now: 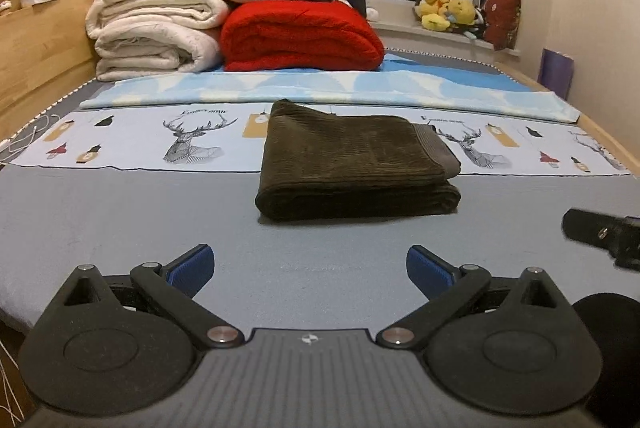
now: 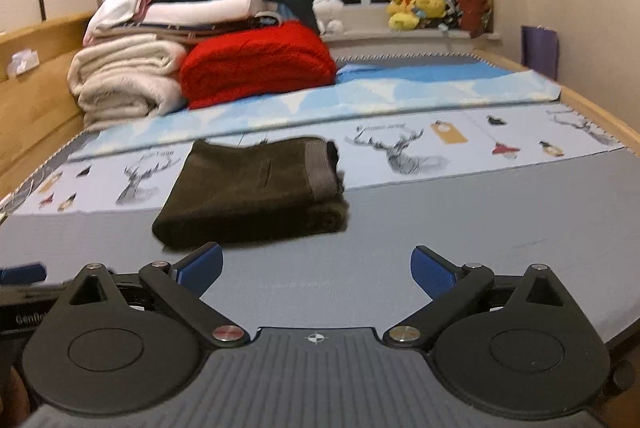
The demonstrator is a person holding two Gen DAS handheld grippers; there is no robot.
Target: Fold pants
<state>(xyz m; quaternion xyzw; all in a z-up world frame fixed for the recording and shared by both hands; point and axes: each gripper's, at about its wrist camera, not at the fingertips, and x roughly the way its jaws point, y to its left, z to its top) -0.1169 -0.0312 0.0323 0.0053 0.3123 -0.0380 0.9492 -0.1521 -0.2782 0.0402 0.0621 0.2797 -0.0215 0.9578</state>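
The dark brown corduroy pants [image 1: 356,168] lie folded in a compact rectangle on the grey bed surface [image 1: 160,228], partly over a deer-print cloth [image 1: 192,140]. In the right wrist view the pants [image 2: 252,192] sit ahead and left of centre. My left gripper [image 1: 310,270] is open and empty, a short way in front of the pants. My right gripper [image 2: 316,268] is open and empty, just in front of the pants' near right corner. Part of the right gripper [image 1: 600,234] shows at the right edge of the left wrist view.
A red blanket [image 1: 300,36] and cream blankets [image 1: 152,32] are stacked at the back left by the wooden bed frame [image 1: 40,60]. A light blue sheet [image 1: 320,88] lies behind the pants. Plush toys [image 1: 448,12] sit on the windowsill. White cables [image 1: 28,136] lie at the left edge.
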